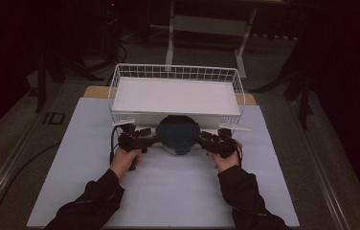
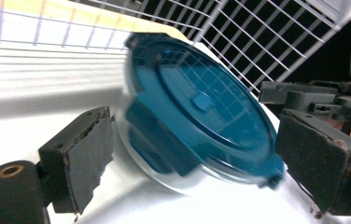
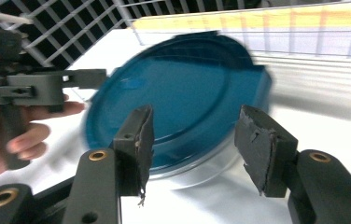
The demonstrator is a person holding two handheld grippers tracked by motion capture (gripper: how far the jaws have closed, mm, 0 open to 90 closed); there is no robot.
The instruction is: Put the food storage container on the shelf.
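- A round clear container with a dark blue lid (image 1: 178, 134) sits on the white tabletop (image 1: 168, 191), right against the front wall of a white wire basket (image 1: 175, 72).
- In both gripper views the container looks tilted and blurred; whether its base rests flat on the tabletop I cannot tell.
- The left gripper (image 1: 137, 137) is at the container's left side, and in the left gripper view its jaws stand wide, one on each side of the container (image 2: 197, 116) with a clear gap at both pads, so nothing is clamped.
- The right gripper (image 1: 216, 142) is at the container's right side; in the right gripper view its jaws are partly open in front of the lid's near rim (image 3: 178, 98), and neither pad presses on it.
- A white tray (image 1: 175, 96) lines the basket's bottom.
- The person's dark sleeves (image 1: 96, 196) come in from the near edge of the tabletop.
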